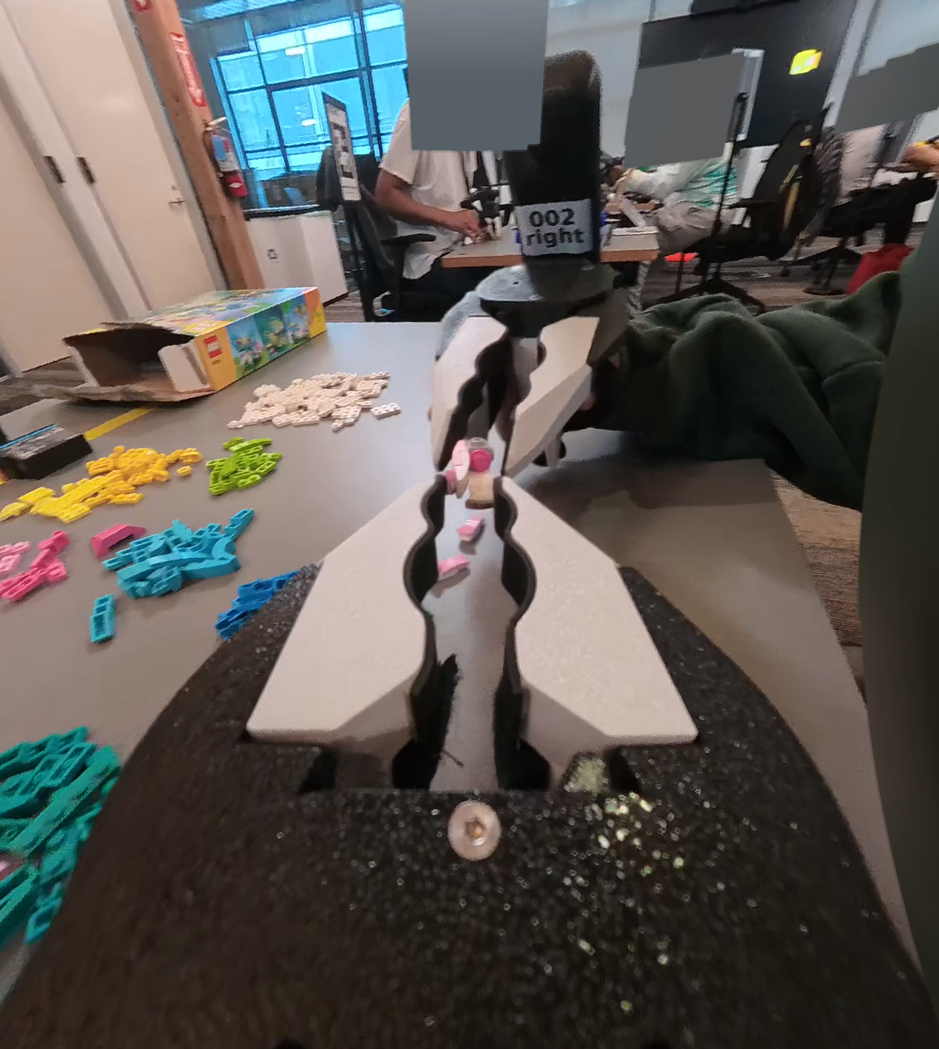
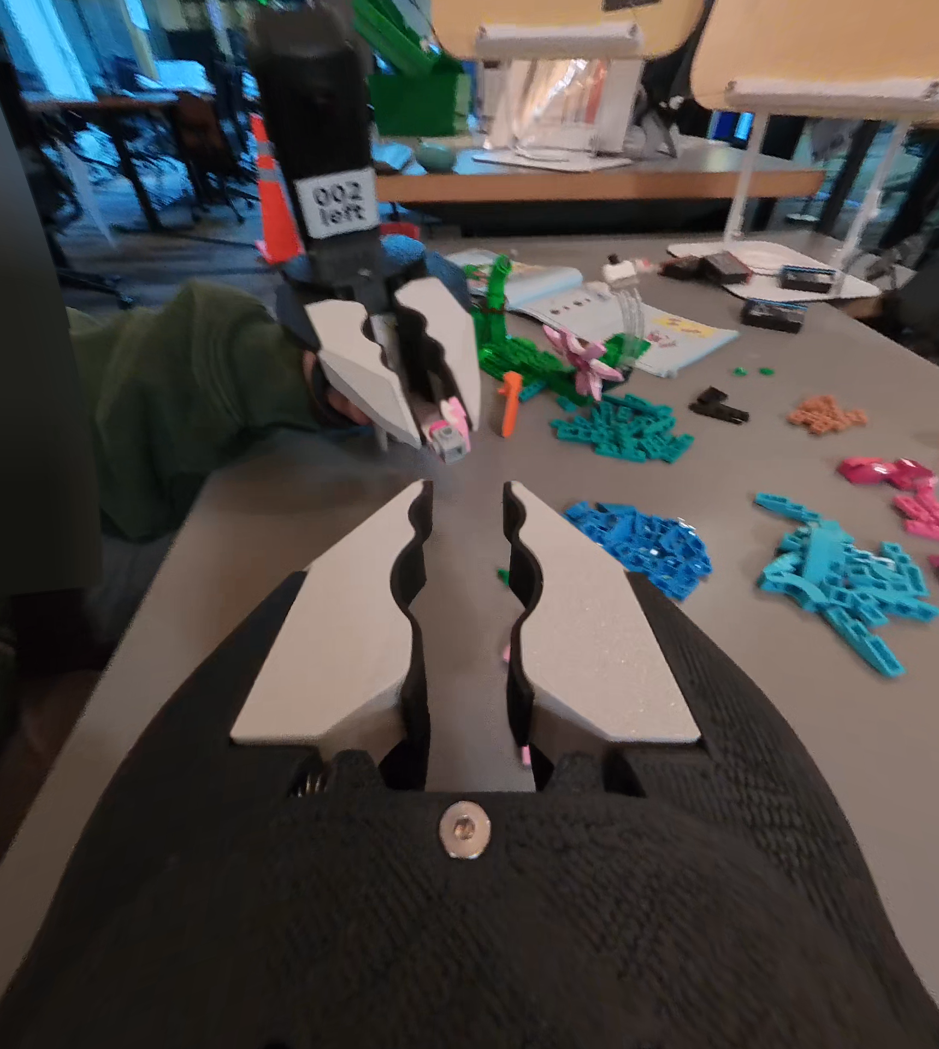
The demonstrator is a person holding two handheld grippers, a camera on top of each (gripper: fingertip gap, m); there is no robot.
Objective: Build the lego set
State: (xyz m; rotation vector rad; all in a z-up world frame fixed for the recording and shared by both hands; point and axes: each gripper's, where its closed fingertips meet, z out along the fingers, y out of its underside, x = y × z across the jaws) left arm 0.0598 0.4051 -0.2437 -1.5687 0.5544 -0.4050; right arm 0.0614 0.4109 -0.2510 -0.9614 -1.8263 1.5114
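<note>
- The small pink, grey and cream lego sub-assembly (image 1: 475,474) is pinched at the fingertips of the left gripper (image 1: 470,488), held above the grey tabletop (image 1: 342,340); from the right wrist view the same sub-assembly (image 2: 447,434) juts out past the fingertips, a grey studded block foremost.
- The left gripper (image 2: 444,423) is closed narrowly on that piece.
- The right gripper (image 2: 467,488) stands with its jaws parted and nothing between them; in the left wrist view the right gripper (image 1: 475,448) faces the held piece tip to tip, very near it, and whether it touches cannot be told.
- Two loose pale pink bricks (image 1: 458,548) lie on the table under the left gripper's fingers.
- Bare table lies between the grippers and the near edge, where a dark green sleeve (image 2: 183,391) rests.
- Sorted heaps take up the far side: white bricks (image 1: 319,397), yellow bricks (image 1: 109,482), lime bricks (image 1: 243,462), turquoise bricks (image 1: 177,553), blue bricks (image 2: 646,545).
- A partly built green plant with a pink flower (image 2: 569,357) stands in front of an open instruction booklet (image 2: 626,323).
- The torn cardboard lego box (image 1: 228,340) lies at the far table edge.
- The teal heap (image 1: 30,823) is blurred and cut by the frame.
</note>
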